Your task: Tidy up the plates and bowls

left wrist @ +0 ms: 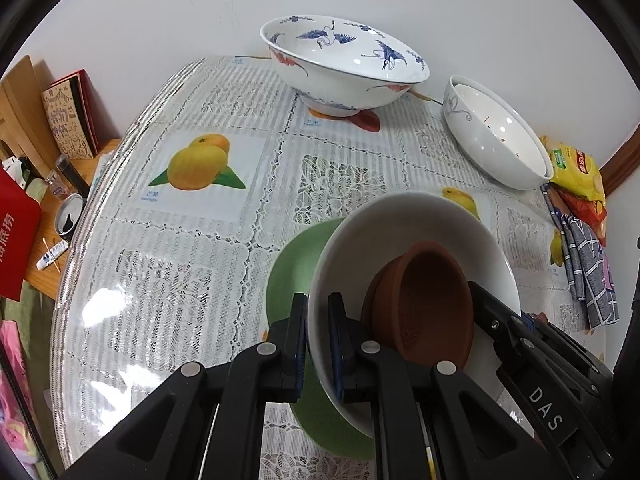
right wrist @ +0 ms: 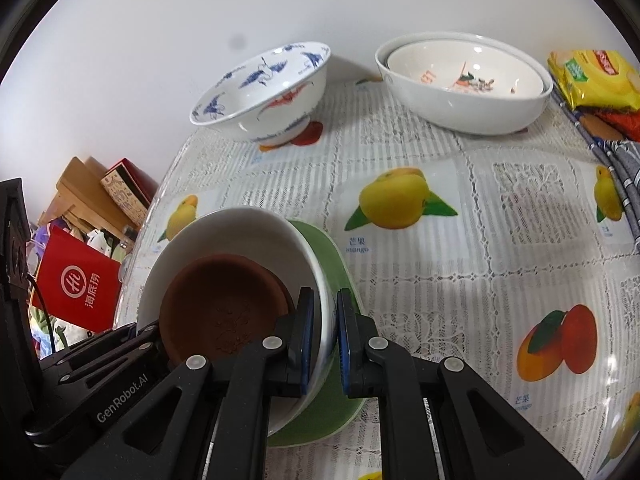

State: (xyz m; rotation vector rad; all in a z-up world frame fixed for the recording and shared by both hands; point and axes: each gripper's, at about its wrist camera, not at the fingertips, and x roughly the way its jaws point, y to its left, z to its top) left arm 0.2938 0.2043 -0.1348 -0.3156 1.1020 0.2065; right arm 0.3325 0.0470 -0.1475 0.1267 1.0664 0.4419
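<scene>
The left gripper (left wrist: 318, 344) and right gripper (right wrist: 326, 340) each have their fingers clamped on opposite rims of a white bowl (left wrist: 420, 224). Inside it sits a brown clay bowl (left wrist: 424, 300), and beneath lies a green plate (left wrist: 296, 264) on the table (left wrist: 200, 260). A crane-patterned bowl (left wrist: 344, 68) stands well apart by the wall.

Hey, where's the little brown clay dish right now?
The brown clay dish sits inside the white bowl, low in both wrist views, over the green plate; the left gripper and right gripper clamp opposite sides of the bowl's rim.

Open desk (right wrist: 460, 280) between the near stack and the far wall. Obstacles at far edge: crane-pattern bowl (right wrist: 264, 92), nested white bowls (right wrist: 464, 84), snack packets (right wrist: 592, 76) at right.
</scene>
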